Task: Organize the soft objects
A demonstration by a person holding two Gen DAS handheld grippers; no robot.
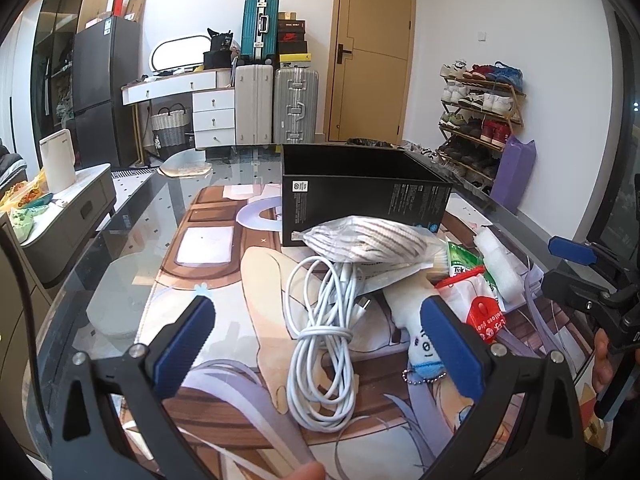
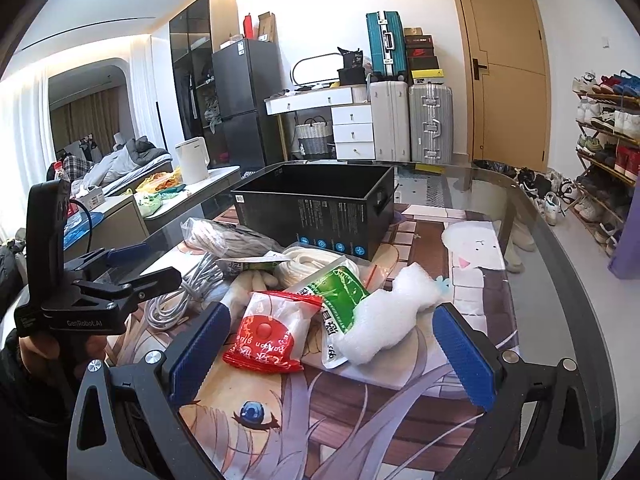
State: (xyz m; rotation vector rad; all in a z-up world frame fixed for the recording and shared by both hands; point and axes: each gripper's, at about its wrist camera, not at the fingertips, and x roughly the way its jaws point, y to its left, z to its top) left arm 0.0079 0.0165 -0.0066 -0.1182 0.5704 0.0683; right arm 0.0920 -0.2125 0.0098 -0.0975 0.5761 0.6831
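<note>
- As we look along both tools, the black box (image 1: 360, 196) stands open-topped on the glass table (image 1: 132, 216); we place everything else from it.
- Just in front of the box: a bagged striped cloth (image 1: 368, 238), a coiled white cable (image 1: 324, 344), a plush toy (image 1: 416, 332), a red-and-white packet (image 2: 268, 334), a green packet (image 2: 340, 296) and white foam wrap (image 2: 384, 316) (all heaped, touching).
- Left gripper (image 1: 320, 356): jaws wide apart around the cable, nothing held.
- Right gripper (image 2: 332, 356): jaws spread, empty, astride the red-and-white packet and foam wrap.

Glass table (image 1: 132, 216), printed mat (image 2: 472, 280) across it, black box (image 2: 316, 208) mid-table, cable coil (image 1: 324, 344), packets heaped beside
</note>
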